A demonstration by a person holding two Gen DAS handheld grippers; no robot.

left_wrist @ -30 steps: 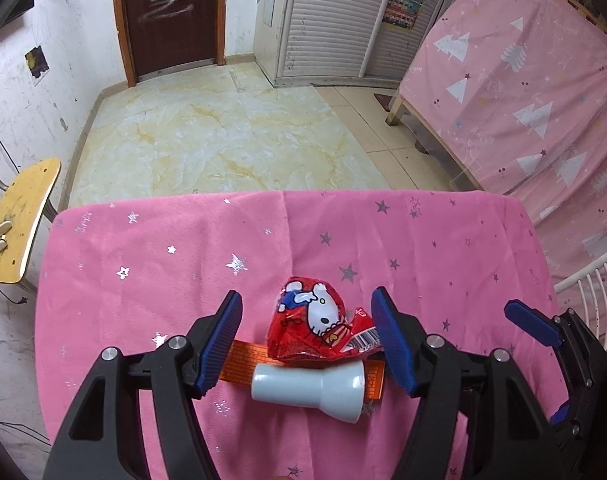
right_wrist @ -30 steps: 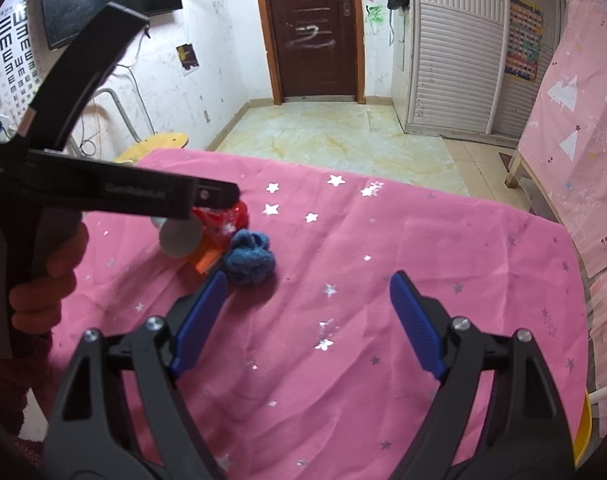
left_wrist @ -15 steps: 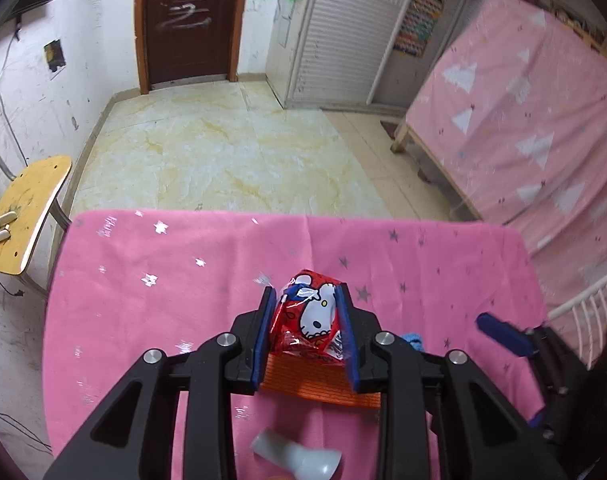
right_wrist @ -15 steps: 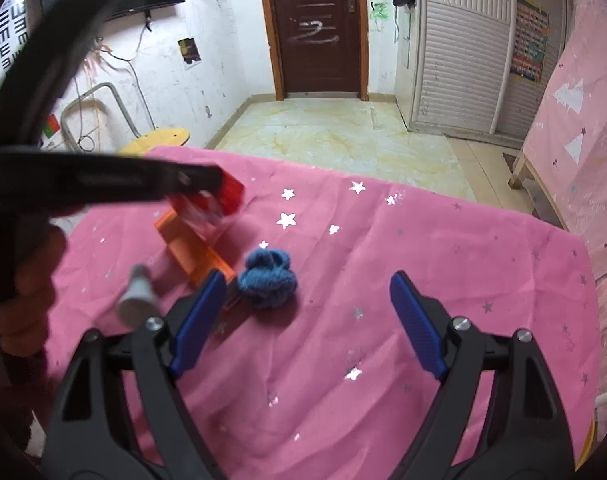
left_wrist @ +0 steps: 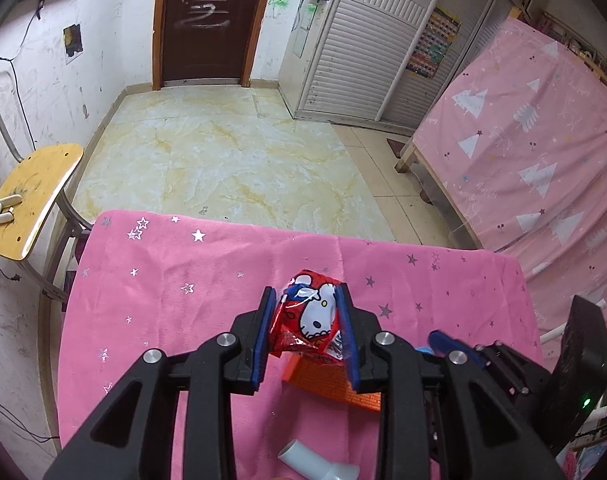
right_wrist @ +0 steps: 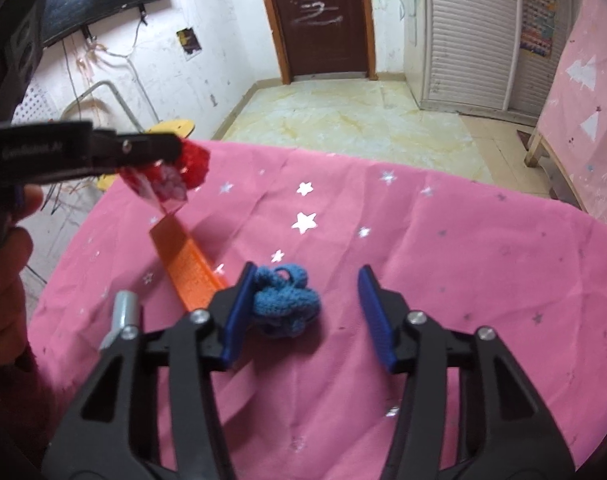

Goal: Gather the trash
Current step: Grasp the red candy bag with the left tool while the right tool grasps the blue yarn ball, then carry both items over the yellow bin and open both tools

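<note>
One red wrapper, one orange packet, one blue knit ball (one grey tube too)

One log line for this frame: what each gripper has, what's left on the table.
left gripper: shut on red wrapper, lifted | right gripper: closing around blue knit piece | on table: orange card, white tube

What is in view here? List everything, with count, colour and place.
snack wrapper: one, red with a white cartoon cat, clamped in the left gripper above the table
knitted ball: one, blue, on the cloth between the right gripper's closing jaws, against one pad
flat pack: one, orange, on the cloth
tube: one, white-grey, near table edge
tablecloth: one, pink with silver stars
chair: one, yellow seat, beside table
door: one, dark brown
left gripper: black, blue pads
right gripper: black, blue pads
</note>
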